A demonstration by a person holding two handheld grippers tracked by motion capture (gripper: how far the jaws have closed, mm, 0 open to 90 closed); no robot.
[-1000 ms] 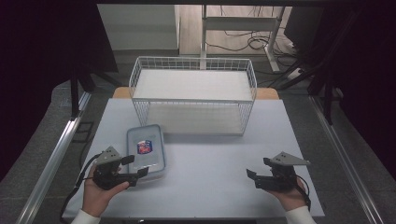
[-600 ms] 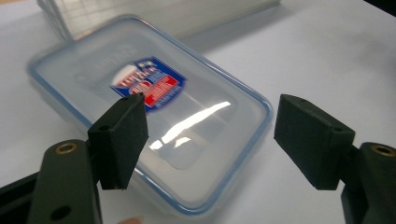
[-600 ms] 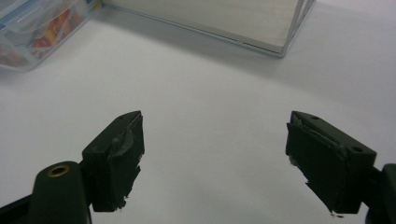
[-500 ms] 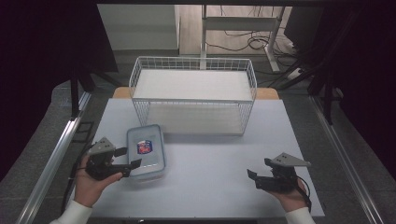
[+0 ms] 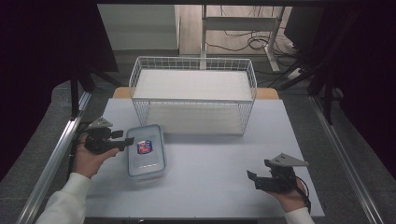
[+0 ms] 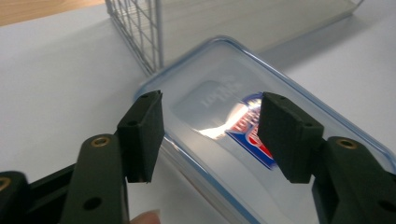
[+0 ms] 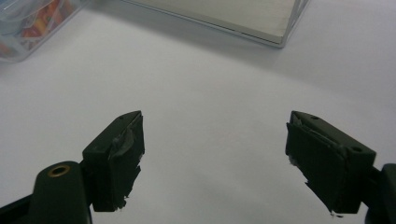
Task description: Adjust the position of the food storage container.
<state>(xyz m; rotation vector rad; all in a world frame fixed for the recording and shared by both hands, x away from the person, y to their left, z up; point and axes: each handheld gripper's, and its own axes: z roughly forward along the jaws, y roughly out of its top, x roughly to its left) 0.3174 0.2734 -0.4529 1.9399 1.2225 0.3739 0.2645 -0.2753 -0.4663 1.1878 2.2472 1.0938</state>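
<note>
The plastic box (image 5: 146,150) lies on the white surface (image 5: 215,158), its long axis pointing toward the wire basket (image 5: 193,93). The left tool (image 5: 120,141) is just beside its left edge, wide open and empty, much nearer than the right tool (image 5: 254,179), which is also open and empty

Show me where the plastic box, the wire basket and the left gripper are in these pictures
plastic box (image 5: 145,153): high view, on the middle of its clear lid.
wire basket (image 5: 193,101): high view, on its near top rim.
left gripper (image 5: 128,138): high view, between its open jaw tips at the box's left edge.
</note>
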